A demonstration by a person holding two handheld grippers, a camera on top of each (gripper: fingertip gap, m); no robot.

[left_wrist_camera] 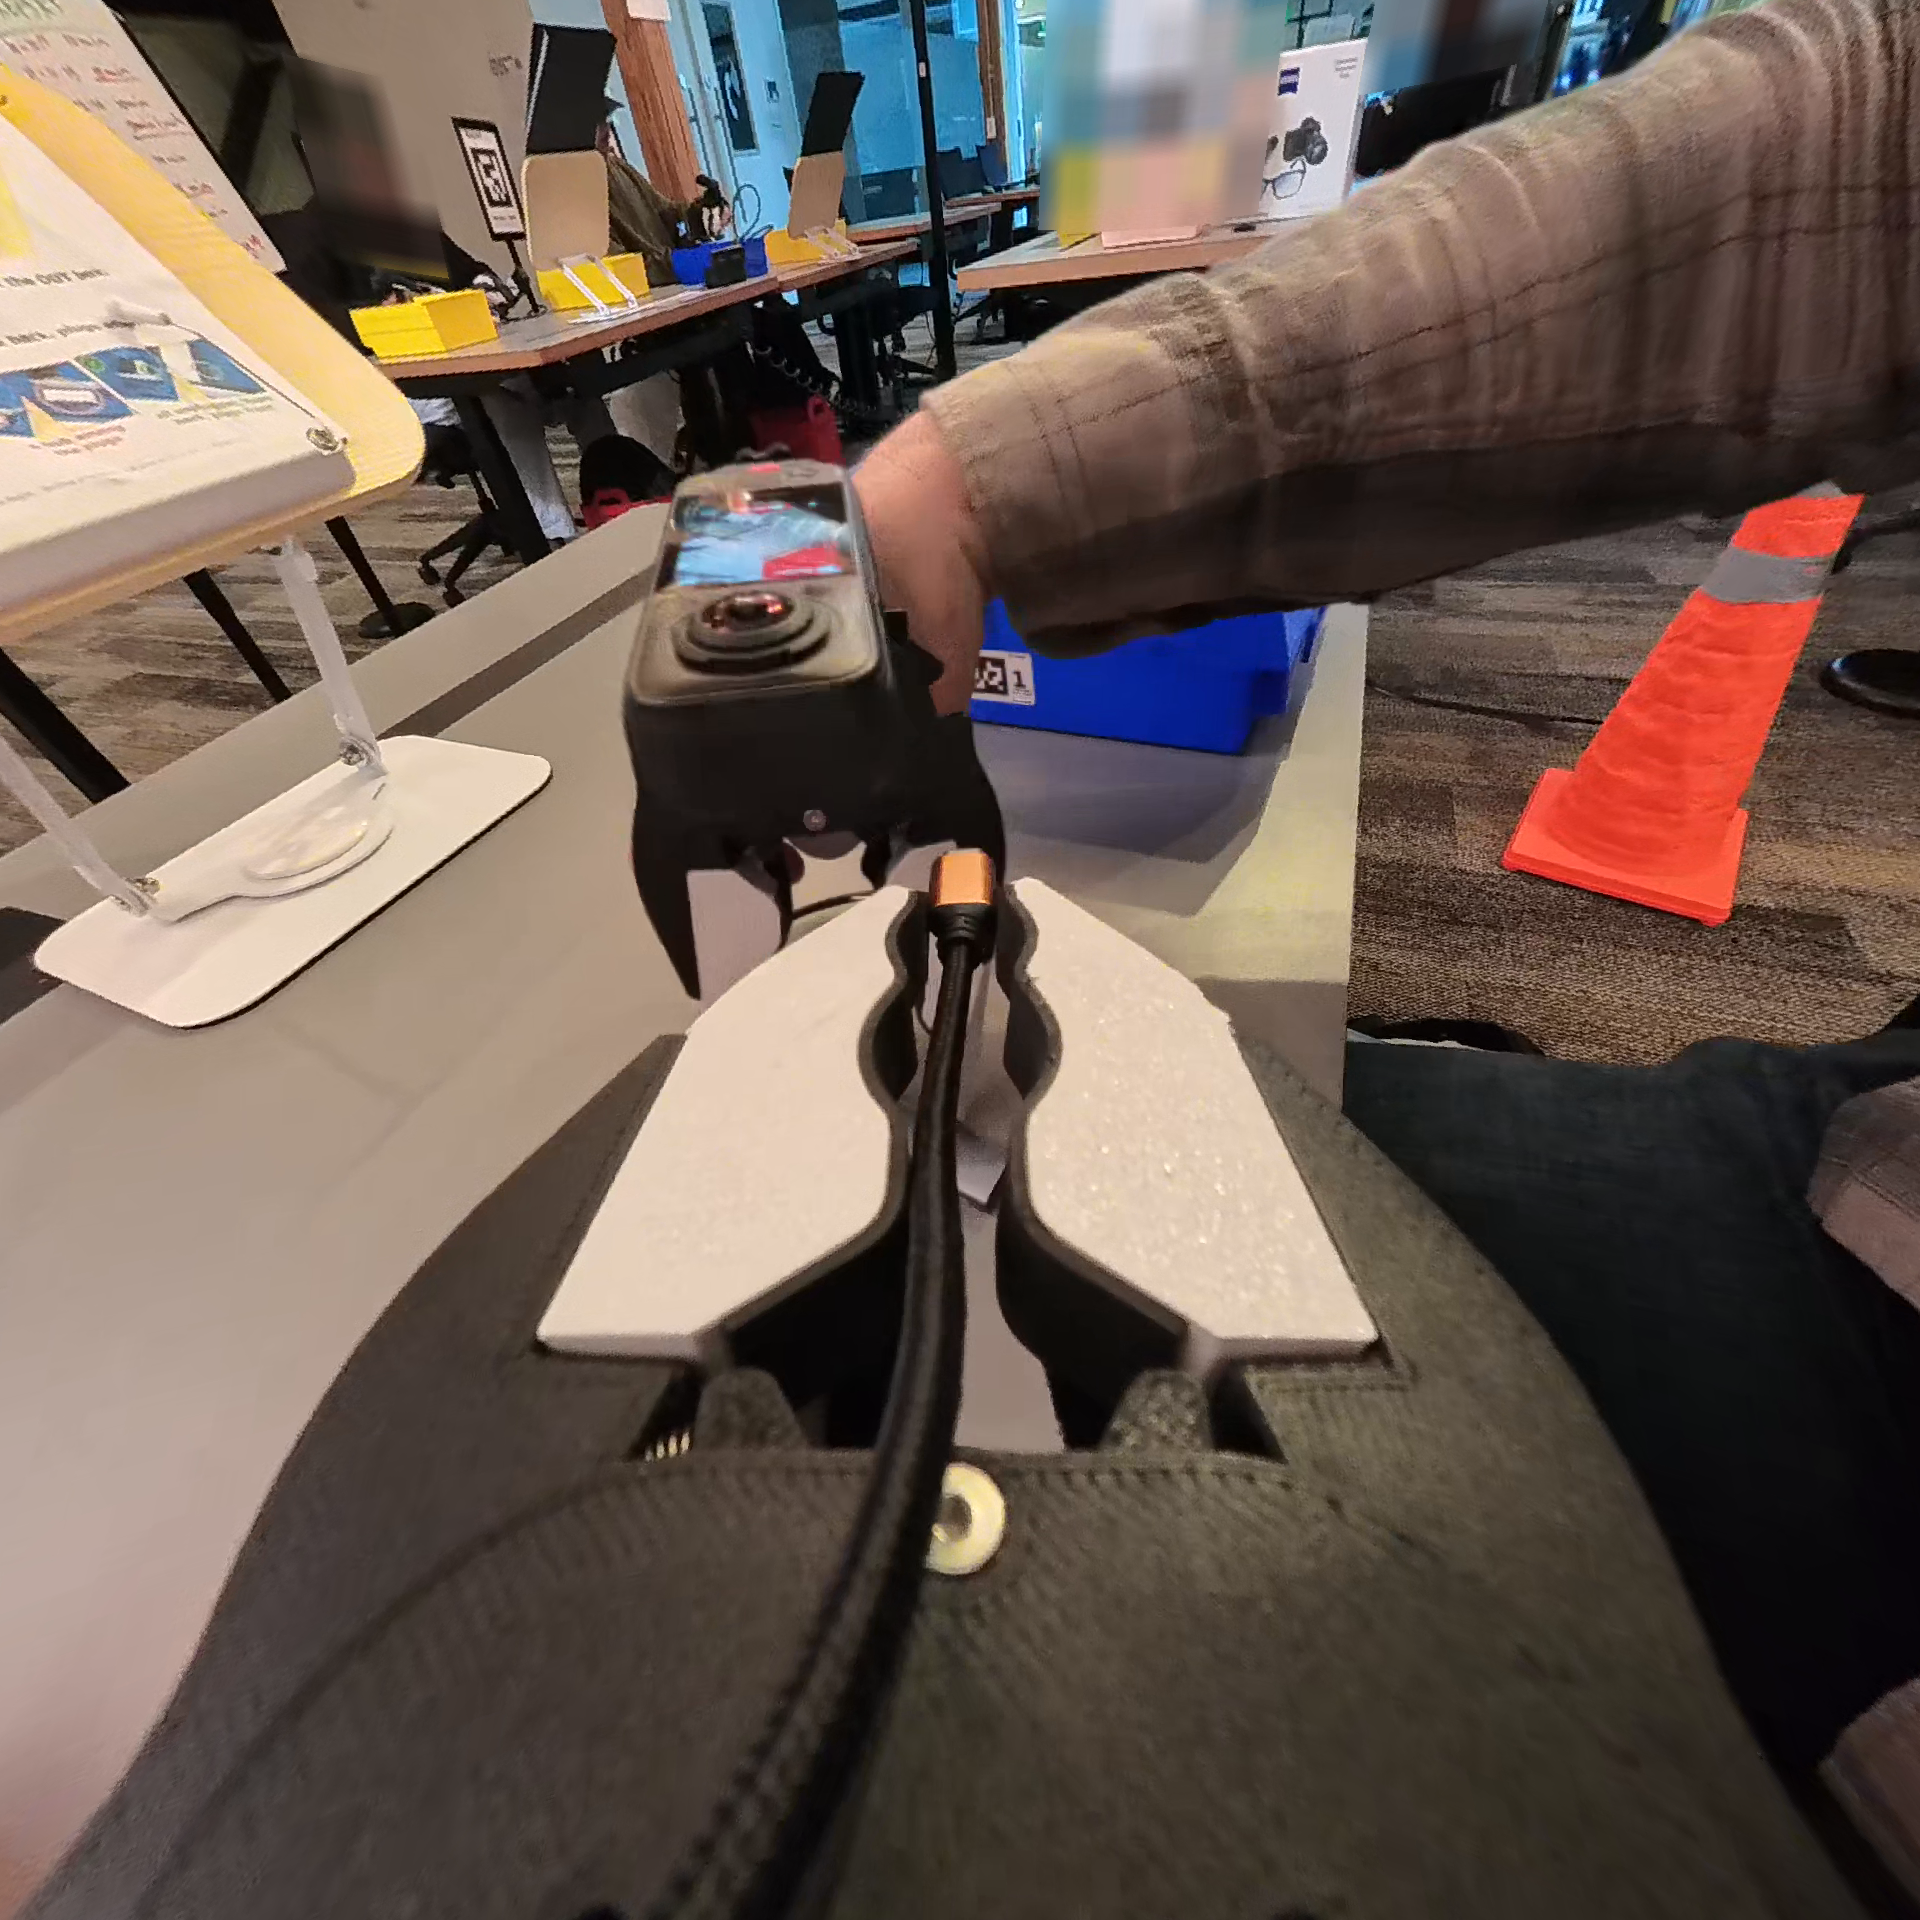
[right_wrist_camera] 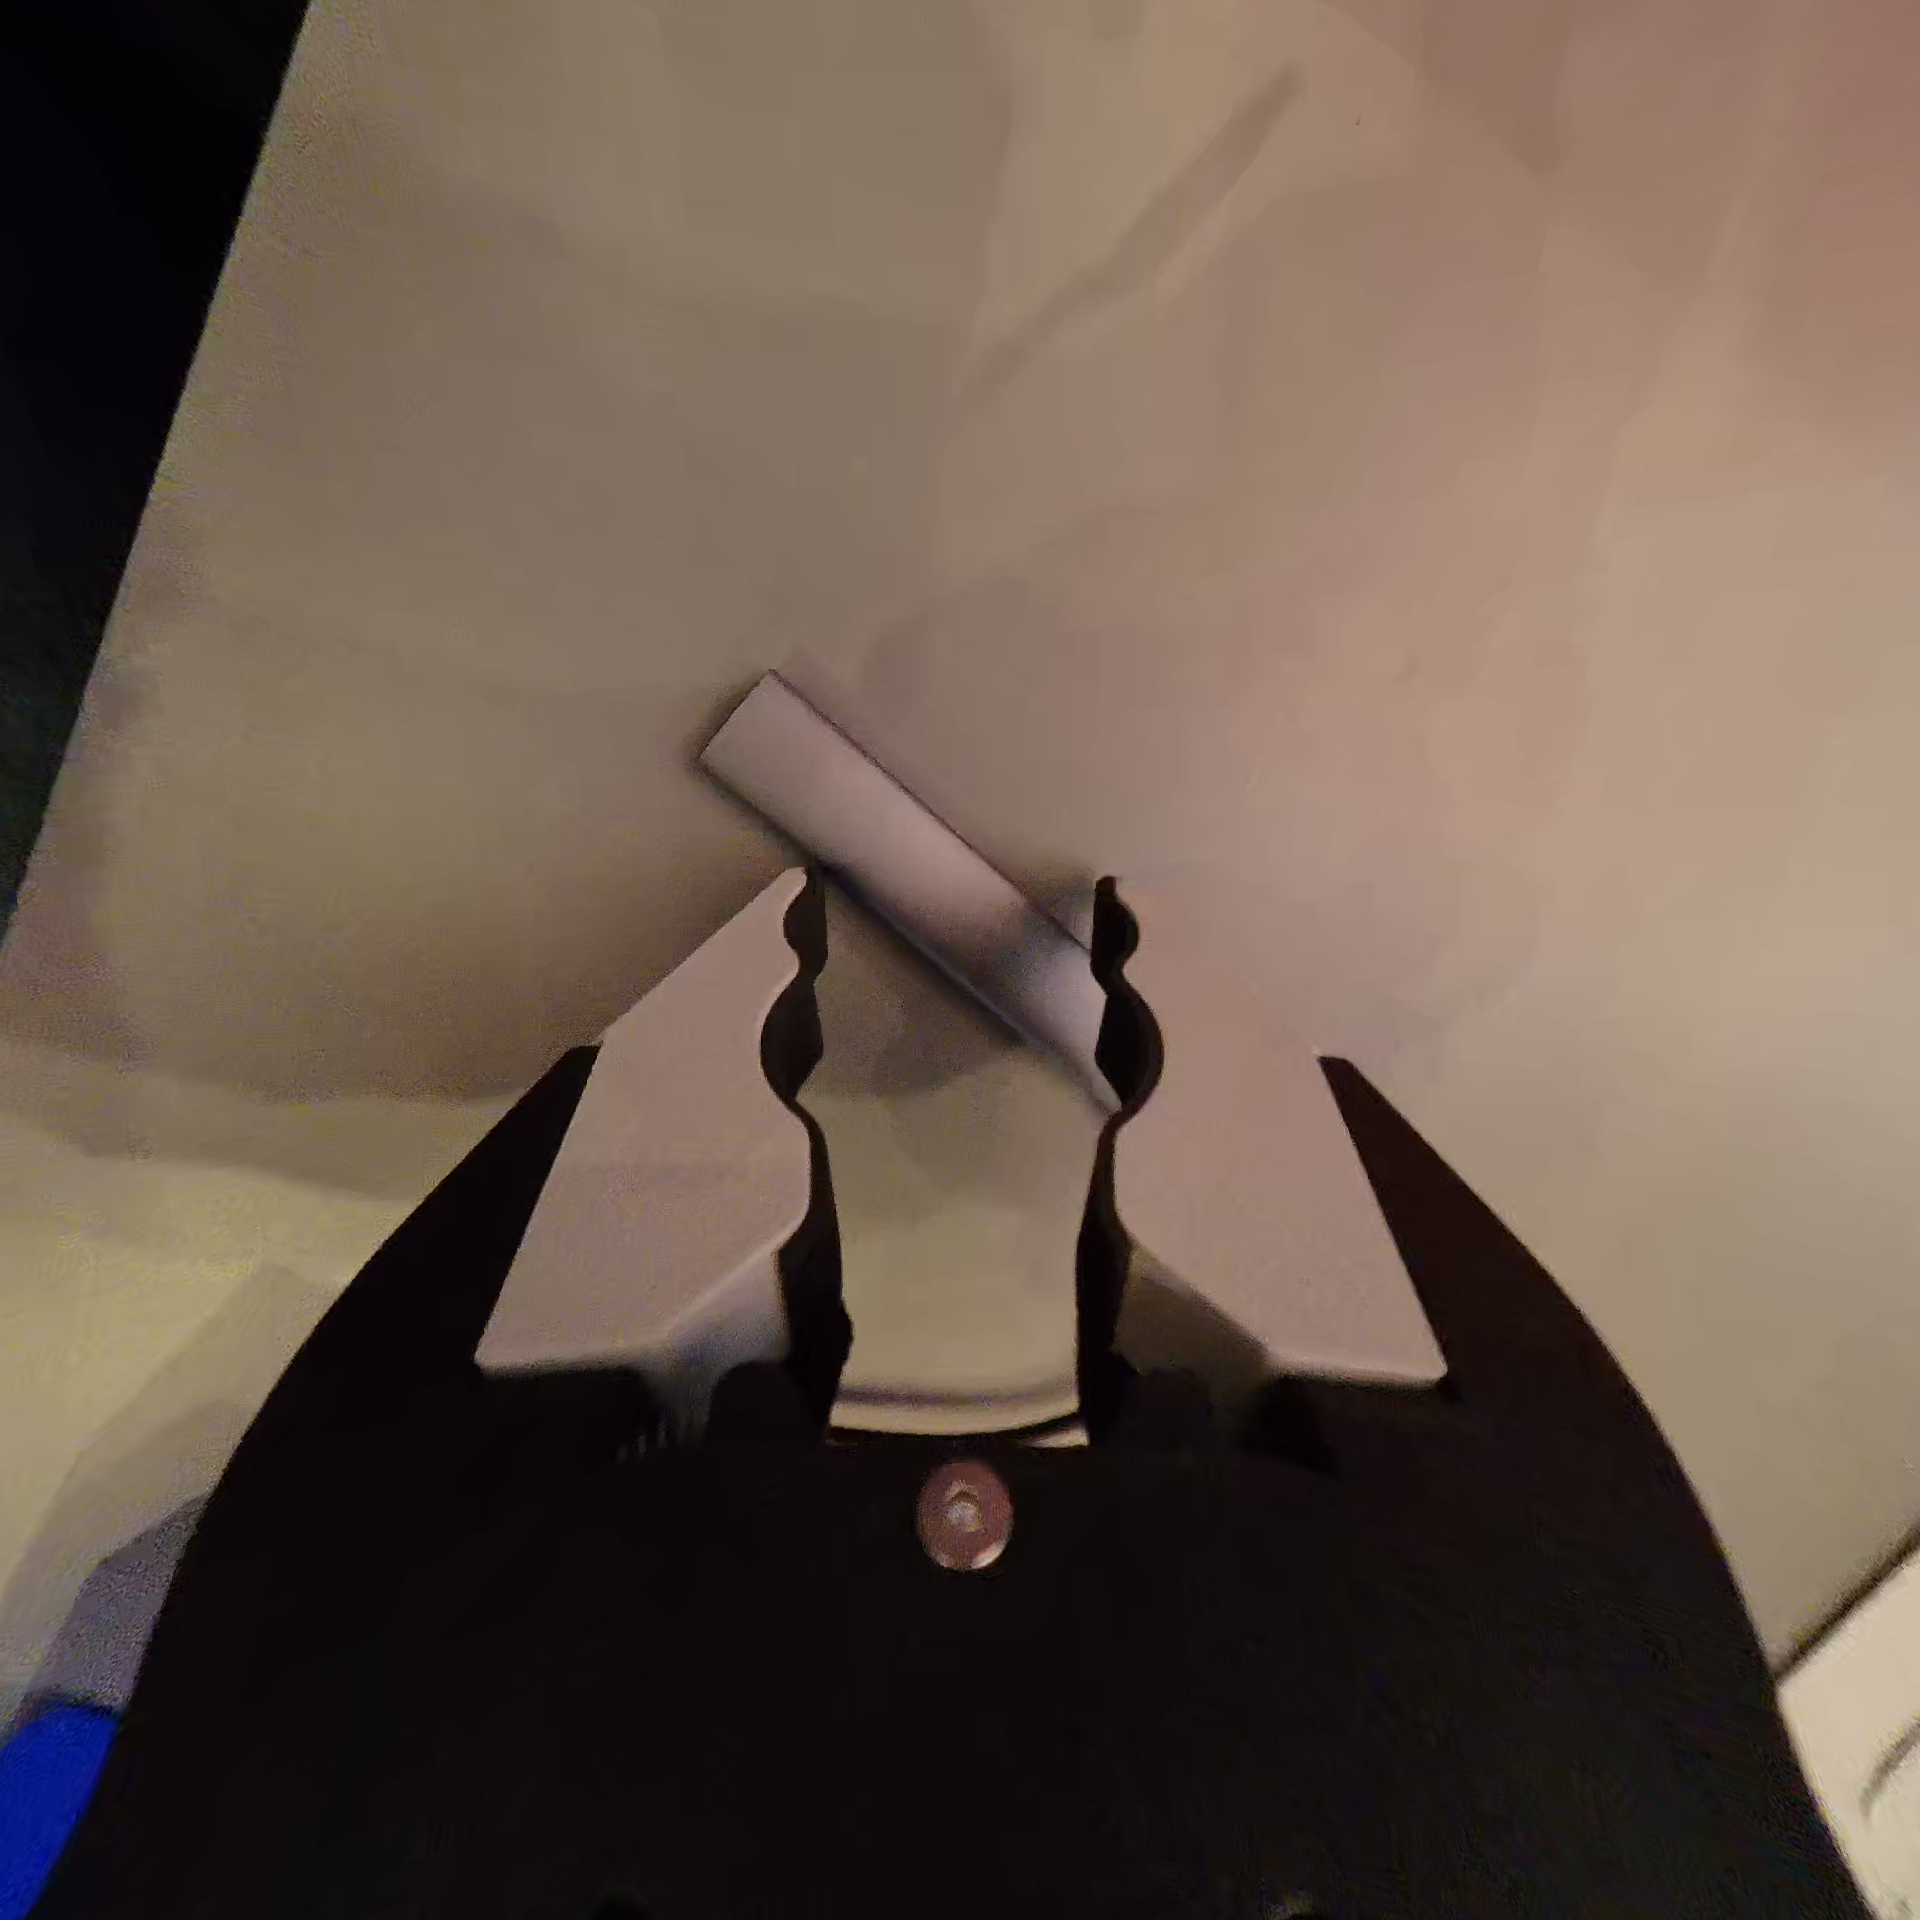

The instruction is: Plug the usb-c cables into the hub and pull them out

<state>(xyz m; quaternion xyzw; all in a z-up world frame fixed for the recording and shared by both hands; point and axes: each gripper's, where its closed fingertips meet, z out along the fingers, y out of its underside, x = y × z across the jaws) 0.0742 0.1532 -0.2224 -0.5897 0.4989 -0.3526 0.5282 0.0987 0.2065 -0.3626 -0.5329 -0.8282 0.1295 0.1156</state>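
Orange metal is showing on the plug of the usb-c cable (left_wrist_camera: 962,883), which the left claw (left_wrist_camera: 958,914) is holding at its tips; the black braided cord is running back between the two pale fingers toward the camera. The left claw is narrow, pressing on the plug from both sides. Just in front of it the right claw (left_wrist_camera: 774,904) is pointing down at the grey surface (left_wrist_camera: 260,1143), with a person's hand (left_wrist_camera: 920,561) around its handle.

In the right wrist view the right claw (right_wrist_camera: 961,894) is standing partly apart, and a flat grey bar, which I judge to be the hub (right_wrist_camera: 831,790), is lying on the surface under it. One end of the hub is passing behind the right-hand finger; I cannot tell if the fingers are touching it, and they are not pressing on it.

I judge that the step in hand is the plugging in: the cable is ready, the hub is not yet fixed. The next move is asking the right claw to steady the hub, and the left claw to bring the plug level with a port. No port is visible in these views, so the alignment will need care.
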